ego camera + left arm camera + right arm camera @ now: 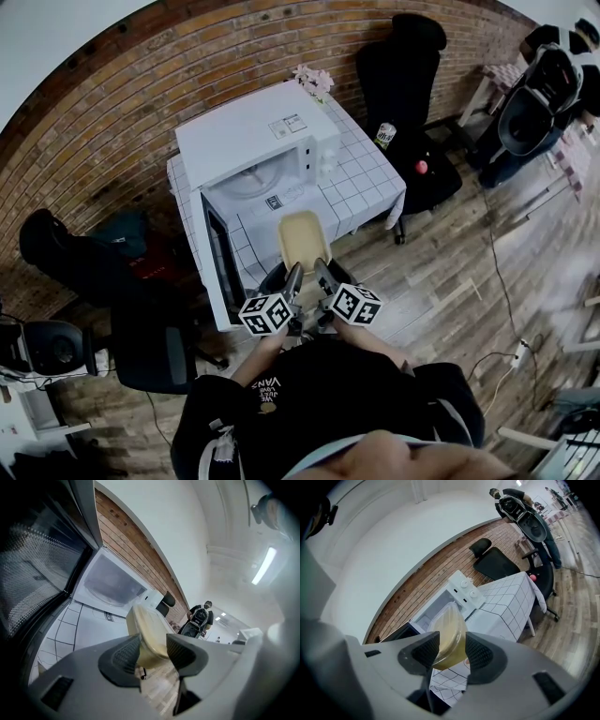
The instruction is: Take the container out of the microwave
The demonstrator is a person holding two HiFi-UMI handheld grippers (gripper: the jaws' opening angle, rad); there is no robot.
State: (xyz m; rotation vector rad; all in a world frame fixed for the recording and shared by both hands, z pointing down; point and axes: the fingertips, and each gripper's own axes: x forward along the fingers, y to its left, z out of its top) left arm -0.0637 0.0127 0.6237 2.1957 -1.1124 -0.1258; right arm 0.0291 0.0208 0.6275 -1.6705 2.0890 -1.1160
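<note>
A pale yellow plastic container (304, 239) hangs in the air in front of the white microwave (253, 141), outside its open cavity (255, 180). The microwave door (217, 262) stands swung open to the left. My left gripper (291, 281) is shut on the container's near left edge, and my right gripper (323, 279) is shut on its near right edge. In the left gripper view the container (149, 634) sits between the pads of the left gripper (153, 652). The right gripper view shows the container (449, 637) clamped by the right gripper (452, 651), tilted on its side there.
The microwave stands on a table with a white checked cloth (361, 178). A black office chair (403, 84) and a can (384, 135) are to the right. Dark bags and a chair (103, 272) sit left of the door. A person with a backpack (520, 508) stands far off.
</note>
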